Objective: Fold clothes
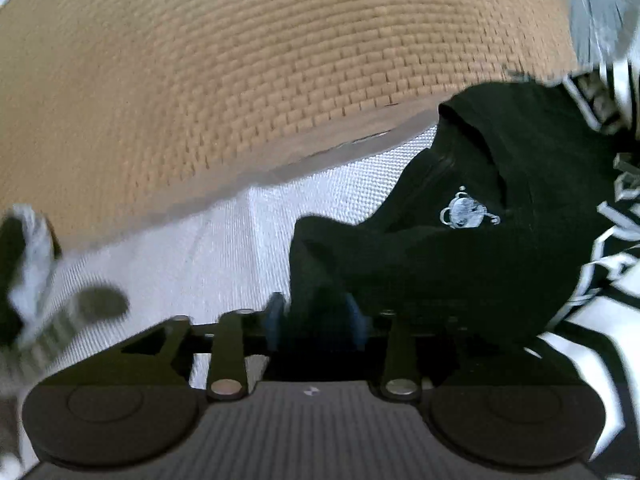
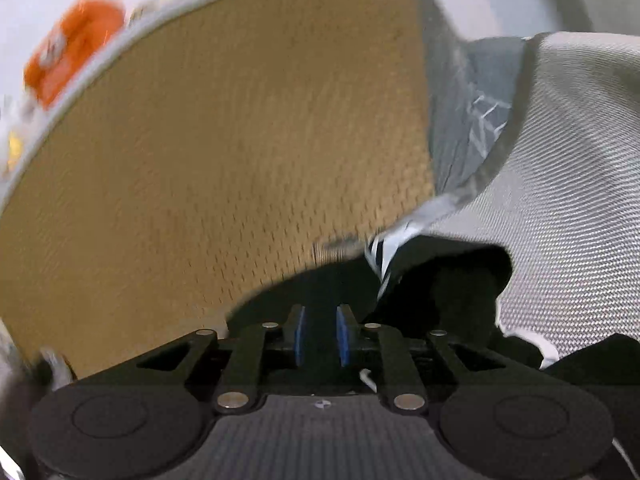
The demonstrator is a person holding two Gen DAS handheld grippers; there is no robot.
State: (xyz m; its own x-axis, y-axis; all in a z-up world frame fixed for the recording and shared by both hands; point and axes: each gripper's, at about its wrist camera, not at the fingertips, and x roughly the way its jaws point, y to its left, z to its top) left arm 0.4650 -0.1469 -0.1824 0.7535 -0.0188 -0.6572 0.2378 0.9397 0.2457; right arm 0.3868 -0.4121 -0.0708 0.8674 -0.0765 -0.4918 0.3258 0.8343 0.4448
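clothes here come down to one black garment (image 1: 480,240) with a small pale badge and white lettering, bunched on the white woven cloth (image 1: 224,240) just short of the tan mat's (image 1: 240,80) near edge. left gripper (image 1: 316,320) pinches a fold of it between blue pads. right gripper (image 2: 320,336) has black fabric (image 2: 440,288) around narrowly spaced pads; i cannot tell whether it grips. unequal pull, i judge, would drag the bunch crooked or slip it free.
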